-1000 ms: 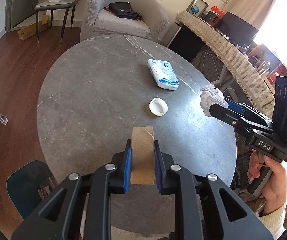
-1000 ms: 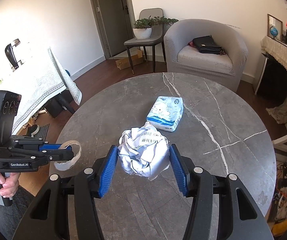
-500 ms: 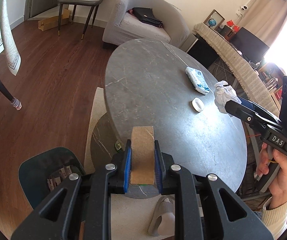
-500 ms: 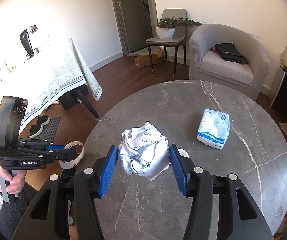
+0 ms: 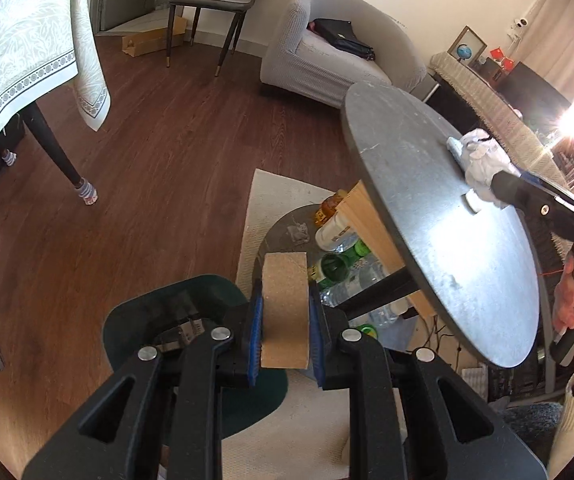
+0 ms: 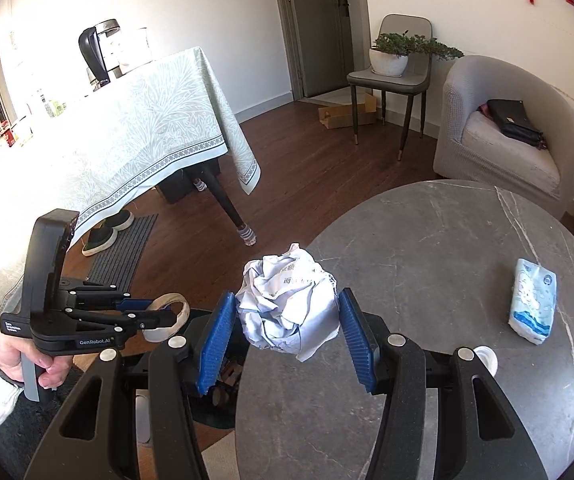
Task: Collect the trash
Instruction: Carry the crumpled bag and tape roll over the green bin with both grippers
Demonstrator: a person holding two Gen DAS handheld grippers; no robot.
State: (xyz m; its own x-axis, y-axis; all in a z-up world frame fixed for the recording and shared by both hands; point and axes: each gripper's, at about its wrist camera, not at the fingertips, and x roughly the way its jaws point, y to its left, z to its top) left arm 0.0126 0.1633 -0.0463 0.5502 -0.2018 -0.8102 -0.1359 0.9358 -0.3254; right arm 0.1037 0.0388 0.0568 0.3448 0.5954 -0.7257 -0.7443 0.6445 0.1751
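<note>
Trash in both my grippers: the left gripper (image 5: 285, 316) is clenched across the flat sides of an empty tape roll (image 5: 285, 308), a stiff, light cardboard ring that I judge will not crush or slip, held above the dark green bin (image 5: 191, 304) on the floor. My right gripper (image 6: 287, 332) grasps a crumpled paper ball (image 6: 289, 304) at its widest part, over the edge of the round grey table (image 6: 447, 260); soft and feather-light, it should spring back and drop freely once released.

Wrist views downward (shared round table (image 5: 439, 184))
</note>
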